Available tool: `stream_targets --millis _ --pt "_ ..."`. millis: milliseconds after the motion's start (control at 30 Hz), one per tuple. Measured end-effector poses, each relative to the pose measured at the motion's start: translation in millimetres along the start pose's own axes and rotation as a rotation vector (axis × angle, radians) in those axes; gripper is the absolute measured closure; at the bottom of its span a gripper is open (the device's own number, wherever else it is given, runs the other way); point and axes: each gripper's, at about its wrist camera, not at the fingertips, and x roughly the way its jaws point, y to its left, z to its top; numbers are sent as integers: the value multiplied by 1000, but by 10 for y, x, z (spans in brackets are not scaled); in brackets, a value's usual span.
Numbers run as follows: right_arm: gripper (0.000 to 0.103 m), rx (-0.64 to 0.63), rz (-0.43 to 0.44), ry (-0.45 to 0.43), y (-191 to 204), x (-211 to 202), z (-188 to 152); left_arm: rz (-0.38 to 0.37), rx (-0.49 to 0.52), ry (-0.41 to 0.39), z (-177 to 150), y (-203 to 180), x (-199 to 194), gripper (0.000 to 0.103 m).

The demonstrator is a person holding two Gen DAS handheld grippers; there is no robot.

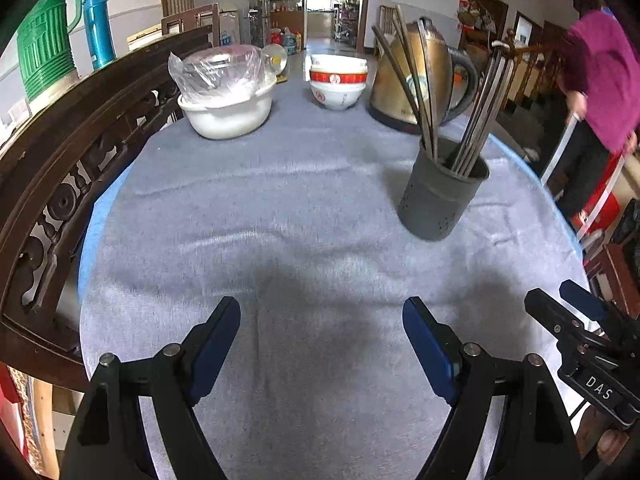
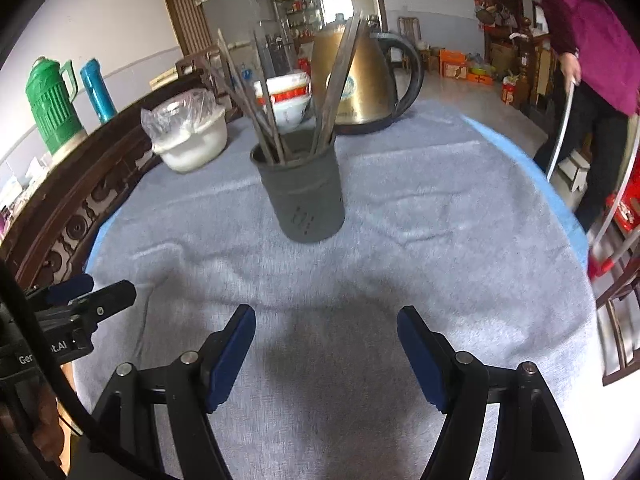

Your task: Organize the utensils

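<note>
A dark grey utensil holder [image 1: 438, 196] [image 2: 303, 200] stands upright on the grey cloth [image 1: 280, 220] [image 2: 440, 240], with several metal chopsticks [image 1: 480, 120] [image 2: 276, 120] leaning out of it. My left gripper [image 1: 320, 320] is open over bare cloth, well short of the holder, which lies ahead to its right. My right gripper [image 2: 326, 328] is open too, nothing between its fingers, with the holder straight ahead. Each gripper shows at the other view's edge: the right gripper [image 1: 560, 300], the left gripper [image 2: 96, 290].
Behind the holder stand a gold kettle [image 1: 416, 76] [image 2: 360, 80], stacked red-and-white bowls [image 1: 338, 80] [image 2: 290, 96] and a white tub with a plastic bag [image 1: 226, 92] [image 2: 188, 136]. A carved wooden chair back [image 1: 60, 168] borders the left. A person in a magenta top [image 1: 600, 80] [image 2: 592, 32] stands at right.
</note>
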Motion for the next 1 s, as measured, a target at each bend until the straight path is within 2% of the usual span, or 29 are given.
stream_targets --millis 667,1000 --pt "26 -2 3 -9 -3 -38 51 26 21 -28 19 -83 -70 19" --pt "26 -11 -27 -101 -8 -267 163 9 30 -136 209 -177 -349 19"
